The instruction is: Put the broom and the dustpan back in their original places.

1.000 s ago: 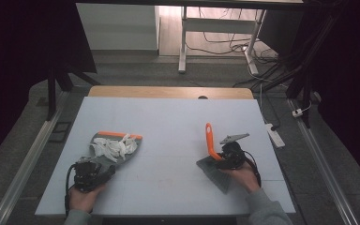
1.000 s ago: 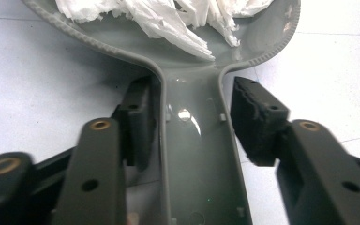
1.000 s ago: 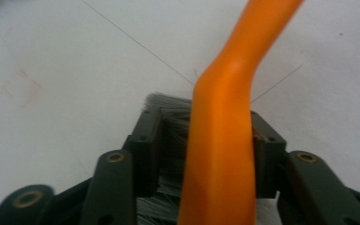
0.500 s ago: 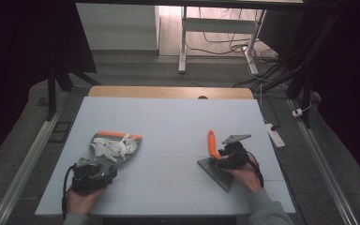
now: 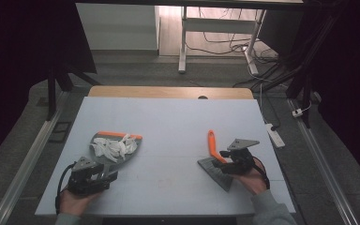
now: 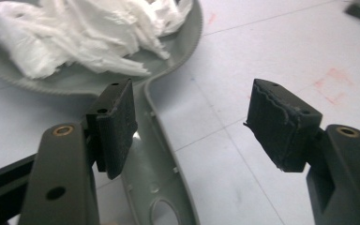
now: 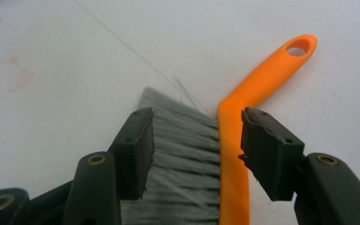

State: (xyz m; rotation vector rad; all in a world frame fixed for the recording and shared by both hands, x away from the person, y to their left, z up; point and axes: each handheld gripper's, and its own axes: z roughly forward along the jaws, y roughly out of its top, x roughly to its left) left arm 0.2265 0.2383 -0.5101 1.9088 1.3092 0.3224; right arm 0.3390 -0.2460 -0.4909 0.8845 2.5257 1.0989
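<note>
Having just set the brush (image 7: 229, 154) flat, the right gripper (image 7: 194, 150) spreads wide astride it, while the left gripper (image 6: 190, 122) gapes empty over the dustpan (image 6: 159, 159) handle, apparently finished.

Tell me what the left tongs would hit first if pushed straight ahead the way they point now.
Probably the grey dustpan: its handle already lies between the open left tongs, and the pan with crumpled white paper sits just ahead. Depth is uncertain.

— How do the grippers stand?
— The left gripper (image 5: 102, 169) sits low at the near left, jaws spread wide. The right gripper (image 5: 225, 159) is parted too.
— And the hands?
— The left hand (image 5: 75, 200) and right hand (image 5: 253, 180) each grip from behind.
</note>
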